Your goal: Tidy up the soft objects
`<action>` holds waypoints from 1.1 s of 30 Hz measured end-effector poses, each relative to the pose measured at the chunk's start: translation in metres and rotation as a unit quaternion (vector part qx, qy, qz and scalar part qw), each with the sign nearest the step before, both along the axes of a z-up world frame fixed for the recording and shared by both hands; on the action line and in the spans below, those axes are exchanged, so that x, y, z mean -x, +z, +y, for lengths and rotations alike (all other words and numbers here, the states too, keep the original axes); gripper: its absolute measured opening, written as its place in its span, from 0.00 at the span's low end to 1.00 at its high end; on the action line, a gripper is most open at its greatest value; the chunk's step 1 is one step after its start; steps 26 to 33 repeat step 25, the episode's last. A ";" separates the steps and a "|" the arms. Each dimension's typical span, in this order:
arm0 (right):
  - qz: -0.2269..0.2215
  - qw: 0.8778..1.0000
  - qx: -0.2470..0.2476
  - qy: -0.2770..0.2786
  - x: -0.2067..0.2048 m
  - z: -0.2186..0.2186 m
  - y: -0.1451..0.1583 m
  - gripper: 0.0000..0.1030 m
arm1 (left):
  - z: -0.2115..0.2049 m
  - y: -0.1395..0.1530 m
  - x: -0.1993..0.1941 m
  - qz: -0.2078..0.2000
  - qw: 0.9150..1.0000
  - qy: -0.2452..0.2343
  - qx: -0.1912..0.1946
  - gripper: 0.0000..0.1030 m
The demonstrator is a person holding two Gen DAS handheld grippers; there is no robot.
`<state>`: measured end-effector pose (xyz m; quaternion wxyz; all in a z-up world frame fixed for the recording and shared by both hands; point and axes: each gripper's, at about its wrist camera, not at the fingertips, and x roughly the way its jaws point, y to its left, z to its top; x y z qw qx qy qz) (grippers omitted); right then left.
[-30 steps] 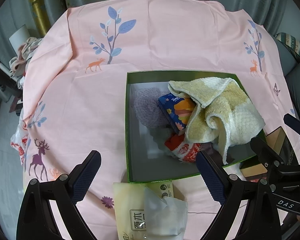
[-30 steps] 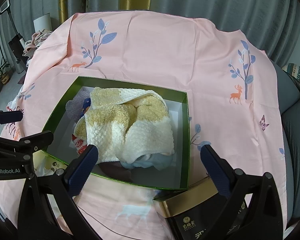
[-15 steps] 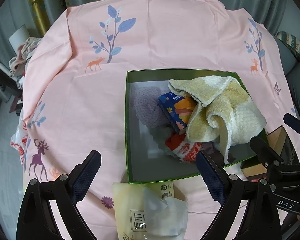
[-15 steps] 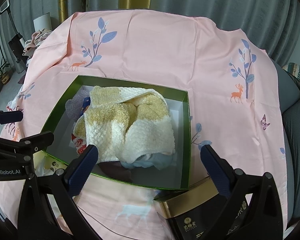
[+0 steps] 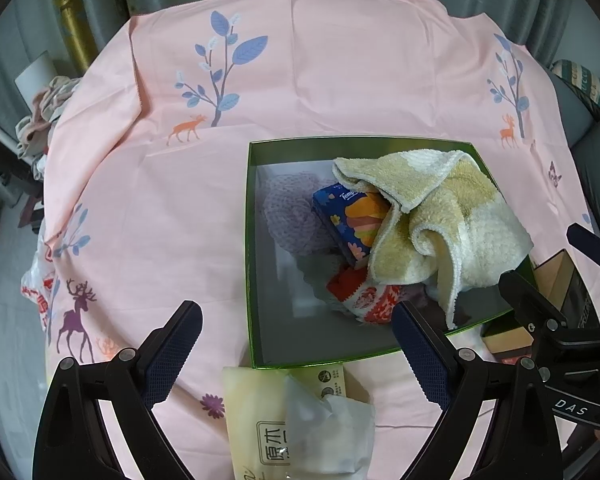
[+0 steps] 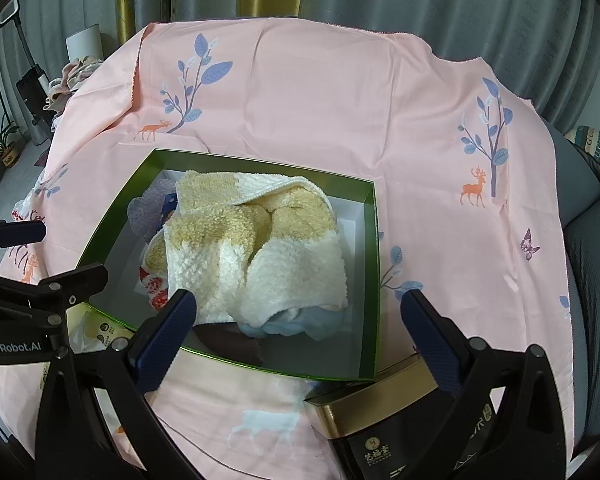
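Note:
A green box (image 5: 250, 248) (image 6: 370, 264) sits on the pink cloth. In it lie a yellow-and-white towel (image 5: 440, 216) (image 6: 260, 248), a blue tissue pack (image 5: 348, 216), a lilac knitted piece (image 5: 292, 216), a red-and-white packet (image 5: 364, 296) and a pale blue cloth (image 6: 300, 322). A pale yellow tissue pack (image 5: 296, 420) lies outside, just in front of the box. My left gripper (image 5: 296, 340) is open and empty above that pack. My right gripper (image 6: 300, 328) is open and empty over the box's near edge.
A black-and-gold box (image 6: 400, 420) (image 5: 556, 300) stands right of the green box's near corner. The pink deer-print cloth (image 6: 320, 100) covers the table. Curtains hang behind. A pile of clothes (image 5: 44, 112) lies off the far left edge.

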<state>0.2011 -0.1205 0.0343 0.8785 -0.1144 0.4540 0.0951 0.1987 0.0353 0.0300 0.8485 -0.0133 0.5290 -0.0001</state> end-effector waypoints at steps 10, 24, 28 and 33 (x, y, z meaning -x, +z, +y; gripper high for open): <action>0.003 1.000 -0.003 -0.001 -0.002 -0.003 -0.003 0.99 | 0.000 -0.001 -0.001 0.001 1.000 0.000 -0.001 0.93; 0.004 1.000 -0.007 -0.001 0.000 0.000 -0.006 0.99 | -0.001 -0.001 0.001 -0.011 1.000 -0.004 -0.003 0.93; 0.004 1.000 -0.007 -0.002 0.000 0.000 -0.006 0.99 | -0.001 -0.001 0.000 -0.010 1.000 -0.003 -0.003 0.93; 0.004 1.000 -0.007 -0.002 0.000 0.000 -0.006 0.99 | -0.001 -0.001 0.000 -0.010 1.000 -0.003 -0.003 0.93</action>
